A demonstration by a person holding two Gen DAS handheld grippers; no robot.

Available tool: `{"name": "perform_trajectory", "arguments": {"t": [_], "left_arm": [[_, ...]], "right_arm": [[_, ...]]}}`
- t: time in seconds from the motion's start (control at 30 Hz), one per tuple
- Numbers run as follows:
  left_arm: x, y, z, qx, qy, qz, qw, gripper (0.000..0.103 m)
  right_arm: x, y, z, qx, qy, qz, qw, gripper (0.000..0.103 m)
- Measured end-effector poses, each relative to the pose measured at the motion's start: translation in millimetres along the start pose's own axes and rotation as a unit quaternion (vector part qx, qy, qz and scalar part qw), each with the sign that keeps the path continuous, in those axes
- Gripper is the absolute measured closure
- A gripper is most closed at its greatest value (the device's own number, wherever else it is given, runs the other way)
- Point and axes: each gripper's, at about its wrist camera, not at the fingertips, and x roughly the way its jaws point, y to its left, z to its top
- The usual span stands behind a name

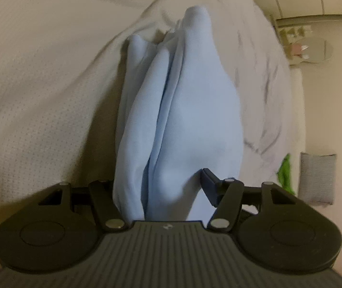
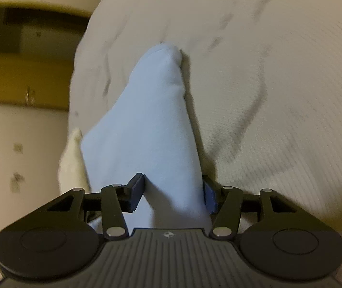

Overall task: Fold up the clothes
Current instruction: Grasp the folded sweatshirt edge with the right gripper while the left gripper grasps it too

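Left wrist view, bed: white cover (image 1: 51, 72) fills the scene.
Garment: light blue cloth (image 1: 178, 120) hangs bunched in long folds over the bed, no flat fold showing.
Left gripper (image 1: 161, 187): clenched on the cloth.
Right gripper (image 2: 174, 189): clamped on it too.
Progress: mid-fold or lifted; laying flat remains.

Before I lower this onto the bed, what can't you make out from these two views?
- Left wrist view: the left gripper has one side buried under the light blue garment, so the grip there is unseen.
- Both views: the garment's type and full shape; bunched folds hide it.
- Right wrist view: the garment's lower end, hidden behind the right gripper.
- Left wrist view: the green item, blurred and partly hidden by the white bedding.
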Motion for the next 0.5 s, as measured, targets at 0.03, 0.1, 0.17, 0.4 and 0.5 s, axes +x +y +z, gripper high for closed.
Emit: {"name": "perform_trajectory", "arguments": {"t": [0.03,0.1,0.17,0.4,0.5], "left_arm": [[2,-2,1,0.0,0.0,0.002,1.0,0.045],[2,-10,1,0.009,-0.004,0.012,0.9999,0.055],[-3,-22,0,0.032,-0.01,0.027,0.9991,0.064],[-42,-62,-11,0.076,-0.035,0.025,0.9962,0.078],[-67,-70,-15,0.087,-0.046,0.021,0.9949,0.079]], "right_arm": [[3,-1,1,0.005,0.001,-0.001,1.0,0.047],[10,-2,2,0.014,0.004,-0.003,1.0,0.042],[14,5,4,0.004,0.007,-0.008,1.0,0.049],[-7,52,-1,-0.052,-0.001,-0.025,0.998,0.081],[-20,79,-7,-0.078,-0.005,-0.021,0.997,0.082]]}}
